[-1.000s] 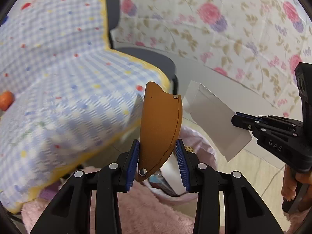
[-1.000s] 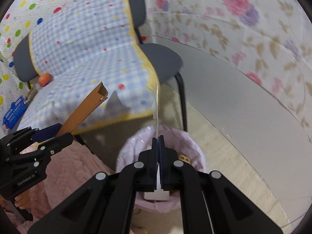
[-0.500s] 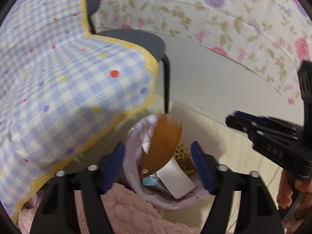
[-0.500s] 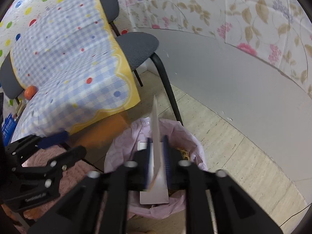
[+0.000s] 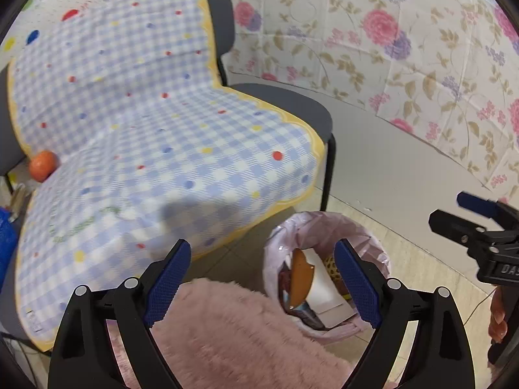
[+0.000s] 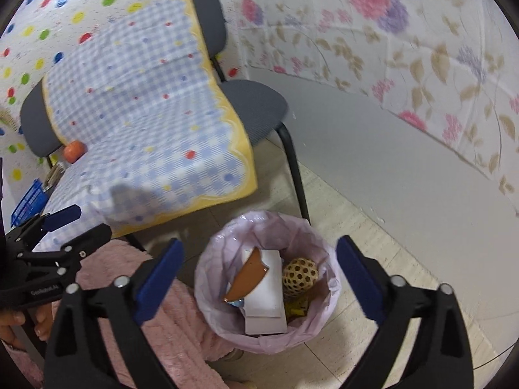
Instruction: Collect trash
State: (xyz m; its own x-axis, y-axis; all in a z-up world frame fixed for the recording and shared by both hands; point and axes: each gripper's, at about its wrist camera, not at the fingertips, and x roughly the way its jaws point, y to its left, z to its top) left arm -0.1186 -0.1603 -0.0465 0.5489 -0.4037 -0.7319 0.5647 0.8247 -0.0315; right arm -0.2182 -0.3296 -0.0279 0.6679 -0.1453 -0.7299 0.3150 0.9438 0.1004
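We hold both claws above the floor, and both have just been opening. The left claw (image 5: 262, 278) stands spread wide with nothing between its blue pads (image 5: 167, 278); under it lies a pink fluffy rug (image 5: 227, 334). The right claw (image 6: 259, 278) is also spread wide and holds nothing. Straight below and between its pads (image 6: 159, 280) we see the bin (image 6: 269, 340), lined with a pale pink bag. Inside the bin lies the trash: a brown sheath (image 6: 248, 275) rests on top of a white card (image 6: 266, 301), and beside them, toward the right finger, sits a woven ball (image 6: 300, 277). From the left claw the same bin (image 5: 275, 259) appears near its right finger, with the sheath (image 5: 300, 275) and the card (image 5: 324, 288) in it. Left of the right claw we see the other claw (image 6: 76, 223) over the rug (image 6: 168, 324), with fingers of a hand (image 6: 11, 321) under it. Beyond the bin stands a grey chair (image 6: 256, 103), covered with a checked cloth (image 6: 146, 123). An orange ball (image 6: 74, 151) lies on the cloth at the far left. Behind the chair hangs a floral sheet (image 6: 405, 32).
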